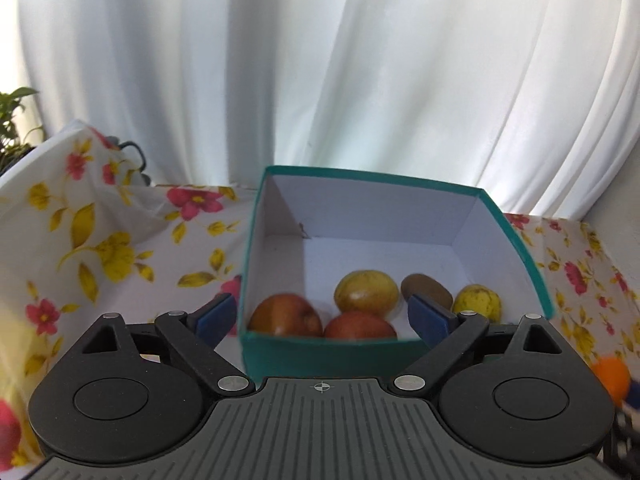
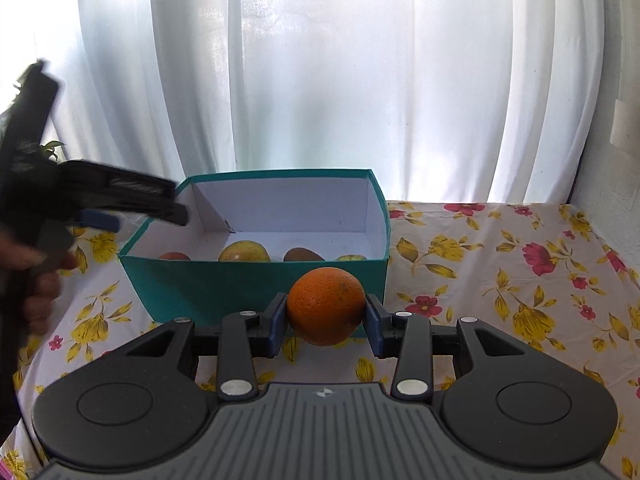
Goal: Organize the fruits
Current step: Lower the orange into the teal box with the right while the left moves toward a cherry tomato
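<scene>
Right wrist view: the right gripper (image 2: 326, 312) clamps its blue pads on a round, dimpled orange (image 2: 326, 306) just before a teal cardboard box (image 2: 256, 284). Left gripper (image 1: 322, 314), jaws spread wide and empty, hovers over smooth fruits (image 1: 366, 292) lying inside that white-lined box on a flowered tablecloth (image 1: 100, 248).

A: In the left wrist view, the box (image 1: 332, 354) front wall hides the lower parts of the 2 red fruits (image 1: 286, 316), and a pad covers part of the kiwi (image 1: 426, 289).

B: From the right wrist, only the tops of 4 fruits show above that wall. The left gripper (image 2: 100, 216) is blurred there, and so is the hand (image 2: 38, 276), cut by the edge.

A: The orange (image 1: 610, 376) sits at the left view's right edge, blurred and partly cut off.

B: A plant (image 1: 12, 128) is cut by the left edge too.
</scene>
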Tool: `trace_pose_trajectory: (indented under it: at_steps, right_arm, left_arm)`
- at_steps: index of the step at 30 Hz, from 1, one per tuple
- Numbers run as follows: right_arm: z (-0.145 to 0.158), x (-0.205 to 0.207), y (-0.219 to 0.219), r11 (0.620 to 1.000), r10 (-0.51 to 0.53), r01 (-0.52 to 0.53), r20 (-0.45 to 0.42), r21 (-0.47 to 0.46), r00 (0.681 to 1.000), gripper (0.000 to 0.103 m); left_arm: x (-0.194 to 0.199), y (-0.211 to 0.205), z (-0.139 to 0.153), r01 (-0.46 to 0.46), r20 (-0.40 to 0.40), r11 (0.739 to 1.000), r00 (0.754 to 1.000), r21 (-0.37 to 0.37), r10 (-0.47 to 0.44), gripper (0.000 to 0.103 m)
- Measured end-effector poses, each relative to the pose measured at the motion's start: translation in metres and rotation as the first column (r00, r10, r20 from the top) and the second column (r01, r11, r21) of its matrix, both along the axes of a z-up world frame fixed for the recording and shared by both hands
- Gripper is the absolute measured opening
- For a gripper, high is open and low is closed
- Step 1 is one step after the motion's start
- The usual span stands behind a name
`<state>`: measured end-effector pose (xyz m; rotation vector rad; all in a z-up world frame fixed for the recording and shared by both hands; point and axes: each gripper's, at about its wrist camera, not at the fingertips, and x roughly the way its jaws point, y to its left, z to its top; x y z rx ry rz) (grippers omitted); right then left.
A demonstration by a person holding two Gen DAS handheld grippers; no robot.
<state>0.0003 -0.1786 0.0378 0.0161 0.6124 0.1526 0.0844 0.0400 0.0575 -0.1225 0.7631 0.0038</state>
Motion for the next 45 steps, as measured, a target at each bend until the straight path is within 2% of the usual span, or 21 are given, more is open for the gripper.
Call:
trace_pose_trajectory:
  at_steps: [6,10,13,20,33,45]
  right_arm:
    - [0.011,0.003,0.006,1.0,0.008,-0.008,0.044,-0.002,0.999,0.039]
    - [0.015,0.012,0.011,1.0,0.018,-0.017,0.062,-0.008,0.998,0.039]
    - [0.017,0.02,0.018,0.999,0.025,-0.023,0.075,-0.023,0.997,0.039]
    - [0.008,0.051,0.031,0.999,0.015,-0.013,0.055,-0.035,0.998,0.039]
    - [-0.016,0.09,0.043,0.999,-0.018,0.019,0.008,-0.026,1.0,0.039]
    - [-0.033,0.107,0.046,0.999,-0.006,0.005,-0.047,-0.036,0.999,0.039]
  left_arm:
    - [-0.051,0.012,-0.018,-0.009,-0.063,1.0,0.998,0.008,0.01,0.096]
    - [-0.067,0.019,-0.035,-0.028,-0.127,0.999,0.991,0.035,0.032,0.096]
    - [-0.077,0.028,-0.037,-0.056,-0.131,0.997,0.989,0.048,0.062,0.096]
    - [-0.082,0.036,-0.042,-0.098,-0.147,0.993,0.983,0.064,0.107,0.096]
    - [-0.077,0.031,-0.049,-0.066,-0.168,0.994,0.983,0.091,0.08,0.096]
    - [-0.074,0.029,-0.053,-0.052,-0.186,0.994,0.98,0.101,0.07,0.096]
